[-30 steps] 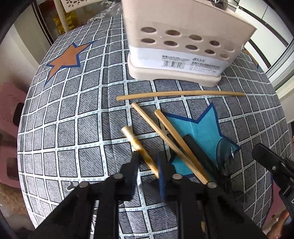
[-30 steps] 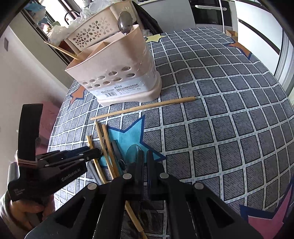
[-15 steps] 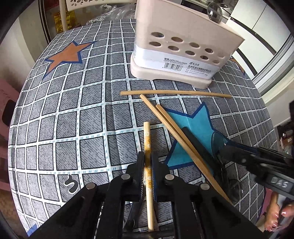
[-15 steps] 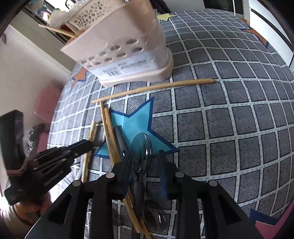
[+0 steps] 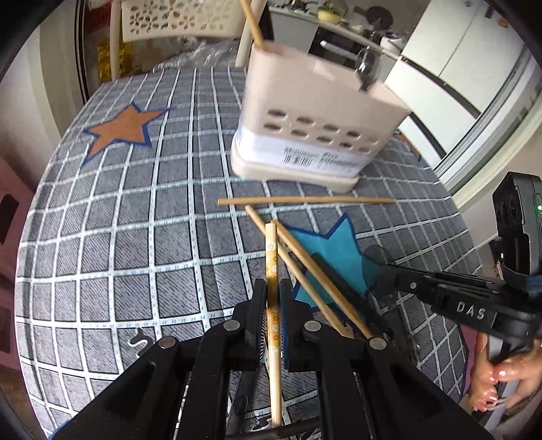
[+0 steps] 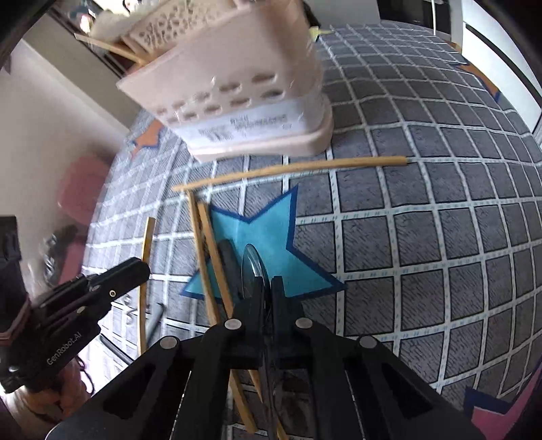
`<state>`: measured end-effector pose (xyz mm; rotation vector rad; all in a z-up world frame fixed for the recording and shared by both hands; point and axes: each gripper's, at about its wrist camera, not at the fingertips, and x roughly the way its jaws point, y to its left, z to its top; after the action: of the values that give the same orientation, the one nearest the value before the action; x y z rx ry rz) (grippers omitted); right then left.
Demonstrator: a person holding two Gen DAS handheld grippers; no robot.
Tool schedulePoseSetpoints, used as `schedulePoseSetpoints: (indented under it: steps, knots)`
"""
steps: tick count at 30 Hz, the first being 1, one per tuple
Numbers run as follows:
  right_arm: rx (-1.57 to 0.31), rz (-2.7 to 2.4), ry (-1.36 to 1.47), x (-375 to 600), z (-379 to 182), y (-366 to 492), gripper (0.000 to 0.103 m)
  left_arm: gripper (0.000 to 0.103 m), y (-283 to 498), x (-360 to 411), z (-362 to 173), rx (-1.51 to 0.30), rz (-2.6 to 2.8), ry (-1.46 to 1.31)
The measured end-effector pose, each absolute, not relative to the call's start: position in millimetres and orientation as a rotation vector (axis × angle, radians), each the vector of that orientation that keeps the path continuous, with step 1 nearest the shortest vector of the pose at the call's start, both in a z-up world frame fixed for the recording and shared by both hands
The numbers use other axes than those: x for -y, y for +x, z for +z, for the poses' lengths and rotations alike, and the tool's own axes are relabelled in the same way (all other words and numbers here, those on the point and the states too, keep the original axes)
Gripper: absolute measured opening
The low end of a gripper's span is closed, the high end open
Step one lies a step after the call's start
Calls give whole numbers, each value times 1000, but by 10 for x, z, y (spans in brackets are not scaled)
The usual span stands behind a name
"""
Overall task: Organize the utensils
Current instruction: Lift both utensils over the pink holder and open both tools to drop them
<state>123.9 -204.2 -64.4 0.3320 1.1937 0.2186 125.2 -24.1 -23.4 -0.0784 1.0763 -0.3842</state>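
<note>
The left hand-held gripper is pinched on a flower-patterned chopstick, which runs forward between its fingers. The right hand-held gripper is pressed onto a clear plastic spoon, held edge-on, with the bowl projecting ahead of the fingertips.

Two plain wooden chopsticks and a black utensil lie side by side between the two hand-held grippers, crossing a blue star on the counter. A further wooden chopstick lies crosswise beyond them. Just beyond it stands a beige perforated utensil holder, containing an upright chopstick and a metal spoon.

The counter carries a grey checked cloth with an orange star. White cabinet doors stand behind.
</note>
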Motion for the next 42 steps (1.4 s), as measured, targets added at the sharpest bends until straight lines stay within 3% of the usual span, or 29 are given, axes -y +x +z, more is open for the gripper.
schedulePoseSetpoints:
  steps: [23, 42]
  knots:
    - [-881, 272, 371, 2137, 386, 1019, 4, 40, 980, -52, 874, -782, -449, -149]
    - [-703, 291, 320, 2200, 1378, 1645, 4, 39, 1757, 37, 2235, -576, -484, -154]
